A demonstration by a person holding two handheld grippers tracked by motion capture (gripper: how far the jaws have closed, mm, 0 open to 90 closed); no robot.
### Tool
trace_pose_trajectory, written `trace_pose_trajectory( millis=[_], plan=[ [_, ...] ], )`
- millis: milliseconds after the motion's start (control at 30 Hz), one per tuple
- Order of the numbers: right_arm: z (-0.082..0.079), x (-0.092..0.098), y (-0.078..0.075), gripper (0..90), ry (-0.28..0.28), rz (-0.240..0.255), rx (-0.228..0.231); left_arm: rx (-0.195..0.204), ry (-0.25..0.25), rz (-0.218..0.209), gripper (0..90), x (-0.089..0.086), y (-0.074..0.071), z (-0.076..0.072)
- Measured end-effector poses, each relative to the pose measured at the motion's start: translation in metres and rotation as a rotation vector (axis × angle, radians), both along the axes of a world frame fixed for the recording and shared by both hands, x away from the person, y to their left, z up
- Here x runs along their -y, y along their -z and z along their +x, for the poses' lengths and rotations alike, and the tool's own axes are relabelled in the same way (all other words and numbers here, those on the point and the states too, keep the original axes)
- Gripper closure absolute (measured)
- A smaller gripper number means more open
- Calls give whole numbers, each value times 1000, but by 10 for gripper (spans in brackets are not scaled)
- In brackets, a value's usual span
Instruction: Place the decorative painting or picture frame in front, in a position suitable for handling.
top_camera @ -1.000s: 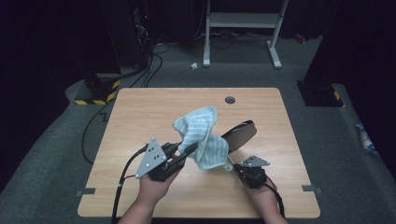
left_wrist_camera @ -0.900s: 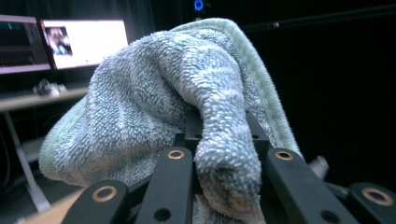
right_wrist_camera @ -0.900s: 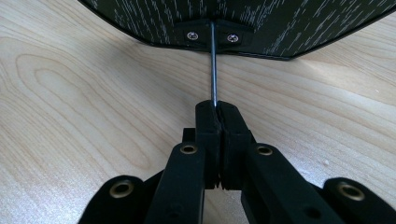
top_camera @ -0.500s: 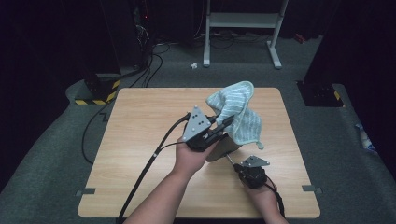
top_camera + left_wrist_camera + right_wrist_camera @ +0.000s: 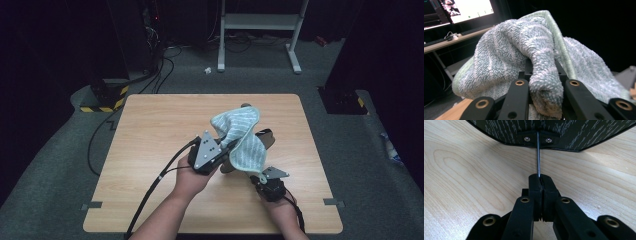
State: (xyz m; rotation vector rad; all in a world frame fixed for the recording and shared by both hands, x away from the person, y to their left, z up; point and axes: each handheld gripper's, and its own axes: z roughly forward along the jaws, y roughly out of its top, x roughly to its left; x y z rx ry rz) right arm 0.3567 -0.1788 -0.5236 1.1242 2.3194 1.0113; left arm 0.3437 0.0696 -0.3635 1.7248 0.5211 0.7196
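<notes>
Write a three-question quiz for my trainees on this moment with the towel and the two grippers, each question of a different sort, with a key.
1. True or false: the left gripper is shut on the blue-green towel.
2. What does the right gripper pinch?
A. a corner of the towel
B. a thin metal rod fixed to a dark panel
C. a cable
3. In the high view, on what does the person's right hand rest?

Key
1. True: a fold of towel is clamped between its jaws.
2. B
3. On the wooden table, near its front edge.
</notes>
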Motion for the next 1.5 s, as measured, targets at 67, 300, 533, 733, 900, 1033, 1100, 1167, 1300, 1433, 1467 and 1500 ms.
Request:
trace_pose_trajectory(
  millis=[67,300,533,733,900,1033,1100,1167,1300,1433,1467,1500],
  plan=[
    [0,-1,0,877,-1,-6,5,-6,-8,-6,797,-8,8,-5],
    [0,0,0,878,2,-5,5,-40,-74,67,798,-30,45,-14],
    [-1,-1,0,878,2,-12,10,-67,-214,10,798,-77,54,-5],
    [-1,-1,0,878,2,-11,10,4,-289,-47,799,-102,28,-4],
    [-1,-1,0,878,2,-12,10,35,-253,-50,798,-83,25,-11],
    [-1,-1,0,878,2,-12,9,38,-174,-103,798,-64,20,-17],
    [-1,-1,0,878,2,-12,9,48,-135,-131,798,-55,13,-22],
    [-1,-1,0,878,2,-11,10,57,-97,-159,798,-48,5,-25],
    [0,-1,0,878,1,-10,9,68,0,-175,798,-26,-13,-32],
    [0,-1,0,878,2,-7,6,62,54,-155,797,-4,-18,-31],
    [0,0,0,878,2,-7,6,59,61,-153,797,-1,-18,-31],
    [0,0,0,878,2,-6,6,48,73,-150,797,5,-17,-28]
  ],
)
